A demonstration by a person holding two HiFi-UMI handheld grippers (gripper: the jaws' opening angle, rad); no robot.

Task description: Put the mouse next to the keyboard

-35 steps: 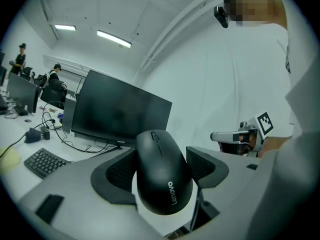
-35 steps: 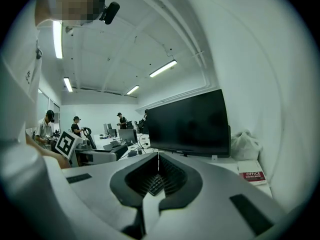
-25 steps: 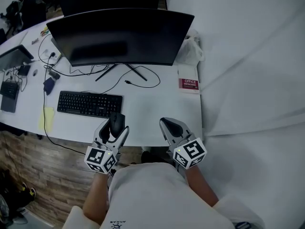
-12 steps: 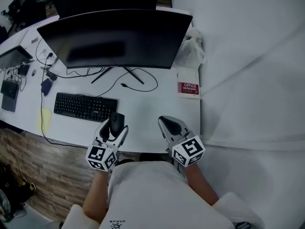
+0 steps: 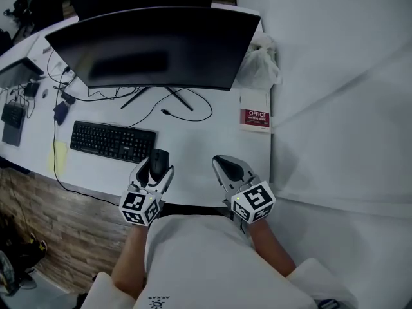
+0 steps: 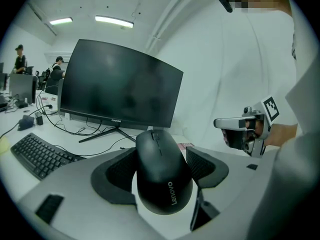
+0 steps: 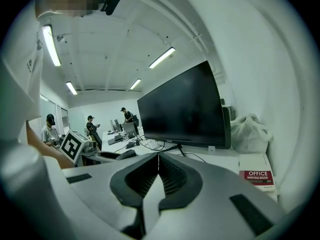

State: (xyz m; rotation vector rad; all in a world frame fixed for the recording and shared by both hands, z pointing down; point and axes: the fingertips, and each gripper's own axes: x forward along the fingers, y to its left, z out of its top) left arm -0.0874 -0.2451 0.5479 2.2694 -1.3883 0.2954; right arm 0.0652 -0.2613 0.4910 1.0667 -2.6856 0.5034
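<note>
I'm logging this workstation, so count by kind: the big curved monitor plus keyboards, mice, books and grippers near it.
Curved monitor: 1
Keyboard: 1
Mouse: 1, in the left gripper
Book: 1
Grippers: 2, with the right gripper
Total: 6

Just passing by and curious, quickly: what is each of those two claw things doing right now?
Left gripper: closed on the black mouse.
Right gripper: closed, holding nothing.
</note>
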